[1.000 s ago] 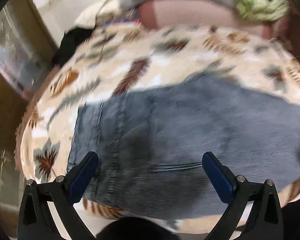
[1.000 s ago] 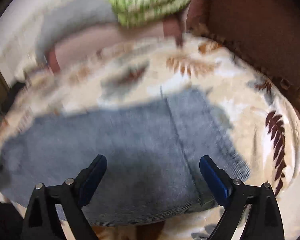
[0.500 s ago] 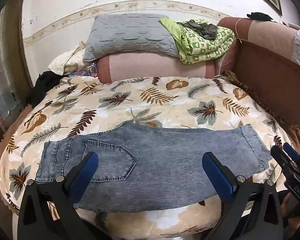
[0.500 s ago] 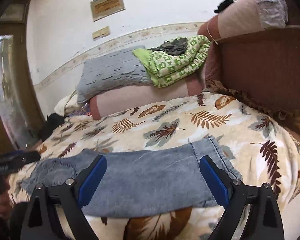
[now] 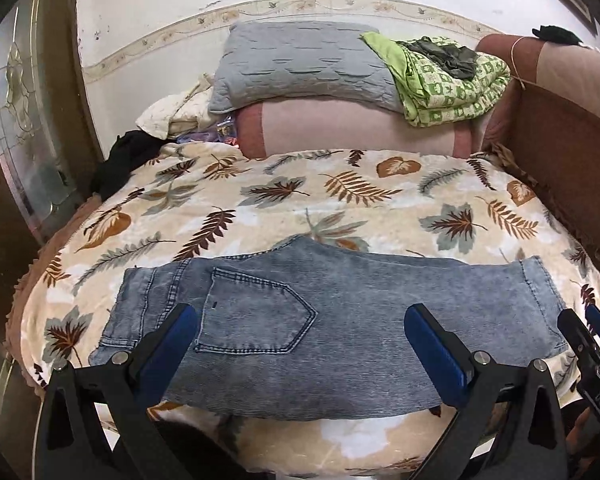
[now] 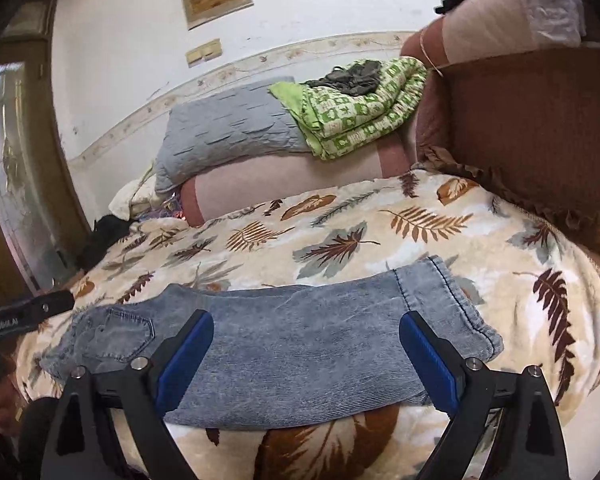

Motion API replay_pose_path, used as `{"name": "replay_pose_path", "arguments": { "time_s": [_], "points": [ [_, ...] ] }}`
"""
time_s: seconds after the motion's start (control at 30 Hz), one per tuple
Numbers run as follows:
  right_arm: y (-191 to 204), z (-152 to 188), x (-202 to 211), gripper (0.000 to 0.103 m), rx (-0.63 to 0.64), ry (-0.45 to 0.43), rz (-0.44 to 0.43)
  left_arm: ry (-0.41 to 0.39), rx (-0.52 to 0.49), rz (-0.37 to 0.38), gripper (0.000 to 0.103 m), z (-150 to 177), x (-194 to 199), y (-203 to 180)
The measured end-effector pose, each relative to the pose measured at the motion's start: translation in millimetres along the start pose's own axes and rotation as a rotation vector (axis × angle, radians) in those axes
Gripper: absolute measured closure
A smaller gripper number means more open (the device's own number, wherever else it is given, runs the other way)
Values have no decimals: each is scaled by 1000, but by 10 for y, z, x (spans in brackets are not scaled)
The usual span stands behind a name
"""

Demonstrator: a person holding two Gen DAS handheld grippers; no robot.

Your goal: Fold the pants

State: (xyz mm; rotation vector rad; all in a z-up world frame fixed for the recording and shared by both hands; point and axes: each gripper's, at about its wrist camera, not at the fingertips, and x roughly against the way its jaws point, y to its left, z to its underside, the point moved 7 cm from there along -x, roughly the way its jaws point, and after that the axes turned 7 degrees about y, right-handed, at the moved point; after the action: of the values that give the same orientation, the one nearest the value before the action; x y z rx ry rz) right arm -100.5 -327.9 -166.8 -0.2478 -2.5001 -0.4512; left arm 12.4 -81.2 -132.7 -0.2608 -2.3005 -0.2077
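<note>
The pants [image 5: 340, 320] lie flat along the near edge of the bed [image 5: 340, 200], on a leaf-print blanket. They look already folded once lengthwise, one leg over the other: the waistband and back pocket [image 5: 256, 312] are to the left, the hem [image 6: 448, 304] to the right. Both claws hang off the cloth, above its near edge. The left claw [image 5: 300, 344] is released, its blue pads wide apart and framing the pocket end. The right claw [image 6: 306, 352] is likewise spread wide with nothing between its pads, looking down on the leg and hem.

Judging by this, the lengthwise fold is done and the crosswise fold is next, not yet begun. That move calls for one claw to pinch both layers at the hem, or at the waistband, and carry that end over to meet the other, while the other claw pins or lifts the matching corner so the layers do not slide. Denim is stiff enough to hold a crease, but the soft blanket may drag underneath.

Against the far wall sit a grey pillow [image 5: 300, 64] and a green quilt [image 5: 452, 84], well clear.
</note>
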Motion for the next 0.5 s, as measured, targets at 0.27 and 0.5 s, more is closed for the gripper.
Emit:
{"name": "replay_pose_path", "arguments": {
  "time_s": [0.27,0.5],
  "points": [
    [100,27,-73,7,33,21,20,11,-7,-23,0,44,-44,23],
    [94,131,-304,7,35,125,75,33,2,-23,0,106,-126,45]
  ]
}}
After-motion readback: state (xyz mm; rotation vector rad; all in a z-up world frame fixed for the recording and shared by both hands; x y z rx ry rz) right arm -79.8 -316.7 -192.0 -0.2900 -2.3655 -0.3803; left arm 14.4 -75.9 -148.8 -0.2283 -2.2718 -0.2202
